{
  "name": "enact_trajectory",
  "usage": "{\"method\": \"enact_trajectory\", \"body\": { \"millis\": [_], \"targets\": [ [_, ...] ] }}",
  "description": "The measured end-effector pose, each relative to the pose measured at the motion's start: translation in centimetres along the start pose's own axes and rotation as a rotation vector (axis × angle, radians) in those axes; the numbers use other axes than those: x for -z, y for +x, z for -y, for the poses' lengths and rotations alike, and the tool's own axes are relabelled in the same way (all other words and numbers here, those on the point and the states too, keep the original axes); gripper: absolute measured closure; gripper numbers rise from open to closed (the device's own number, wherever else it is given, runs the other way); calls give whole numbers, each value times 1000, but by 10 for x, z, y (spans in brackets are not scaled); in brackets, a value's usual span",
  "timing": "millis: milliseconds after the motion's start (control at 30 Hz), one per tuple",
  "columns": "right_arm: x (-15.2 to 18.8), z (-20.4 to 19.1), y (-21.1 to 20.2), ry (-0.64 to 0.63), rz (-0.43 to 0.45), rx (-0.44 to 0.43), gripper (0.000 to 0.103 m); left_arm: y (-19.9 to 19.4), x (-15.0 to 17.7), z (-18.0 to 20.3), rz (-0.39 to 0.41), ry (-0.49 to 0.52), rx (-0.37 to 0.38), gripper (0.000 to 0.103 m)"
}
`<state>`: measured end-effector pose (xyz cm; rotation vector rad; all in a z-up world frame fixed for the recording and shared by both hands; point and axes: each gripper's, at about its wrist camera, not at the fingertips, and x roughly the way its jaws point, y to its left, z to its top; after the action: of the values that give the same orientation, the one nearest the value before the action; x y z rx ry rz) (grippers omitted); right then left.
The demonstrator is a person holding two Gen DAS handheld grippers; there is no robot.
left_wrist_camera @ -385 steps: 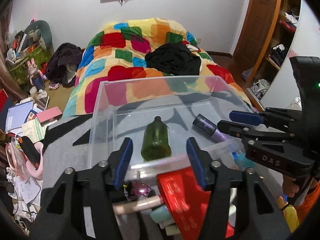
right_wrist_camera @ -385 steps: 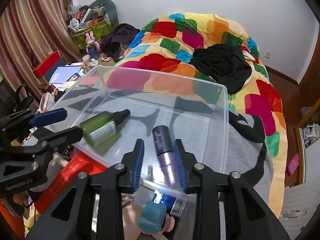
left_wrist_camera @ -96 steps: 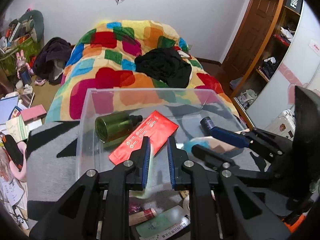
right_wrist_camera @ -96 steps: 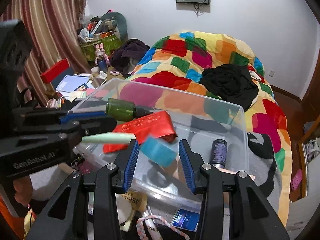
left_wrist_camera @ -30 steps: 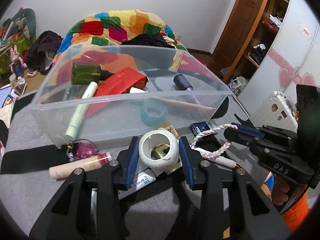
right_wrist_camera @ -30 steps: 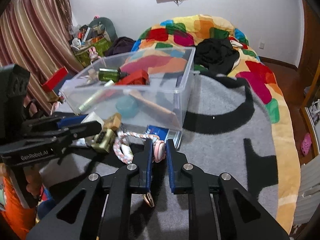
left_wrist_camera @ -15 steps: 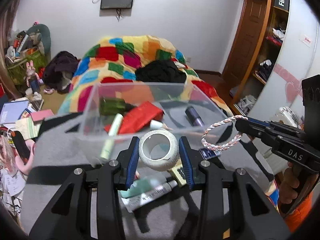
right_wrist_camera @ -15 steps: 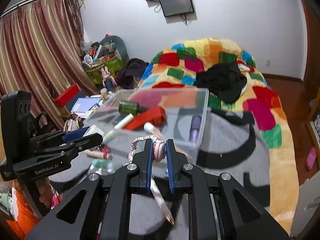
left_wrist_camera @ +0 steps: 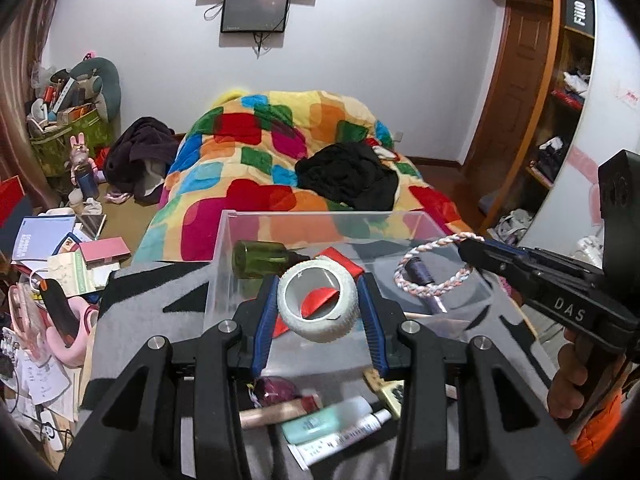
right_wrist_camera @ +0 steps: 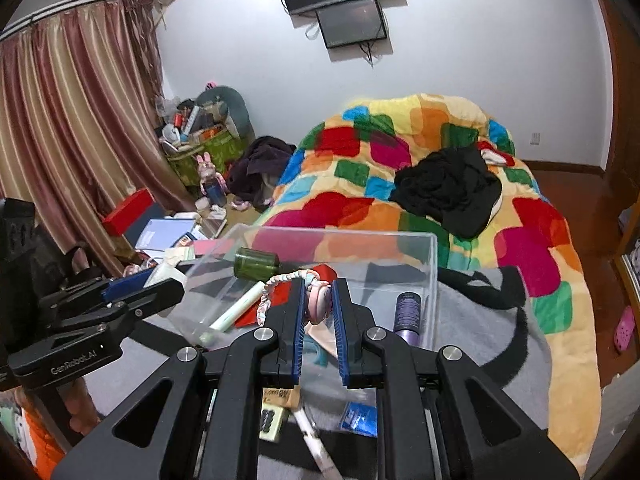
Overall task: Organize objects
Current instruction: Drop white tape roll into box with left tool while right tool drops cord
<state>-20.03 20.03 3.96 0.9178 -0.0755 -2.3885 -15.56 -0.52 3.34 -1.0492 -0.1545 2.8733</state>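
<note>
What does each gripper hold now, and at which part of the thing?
The left gripper clamps the white tape roll across its outer sides. The right gripper pinches the braided cord loop at its pink piece.

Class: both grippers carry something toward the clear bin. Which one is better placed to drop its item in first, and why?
Probably the right gripper: its braided loop already hangs over the clear bin. The left gripper holds the tape roll nearer the bin's front edge.
</note>
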Motion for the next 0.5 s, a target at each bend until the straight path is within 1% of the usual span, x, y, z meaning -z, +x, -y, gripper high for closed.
{"method": "enact_trajectory", "body": {
  "millis": [100, 267, 400, 500],
  "targets": [
    [2, 2, 19, 1, -40, 16, 91, 15, -2, -3, -23, 1, -19, 64],
    [10, 3, 44, -26, -108, 37, 91, 36, -3, -10, -68, -11, -26, 64],
    [15, 1, 54, -56, -145, 41, 91, 49, -1, -10, -103, -9, -25, 64],
    [17, -2, 54, -73, -158, 37, 91, 55, 1, -9, -126, -5, -13, 64]
  ]
}}
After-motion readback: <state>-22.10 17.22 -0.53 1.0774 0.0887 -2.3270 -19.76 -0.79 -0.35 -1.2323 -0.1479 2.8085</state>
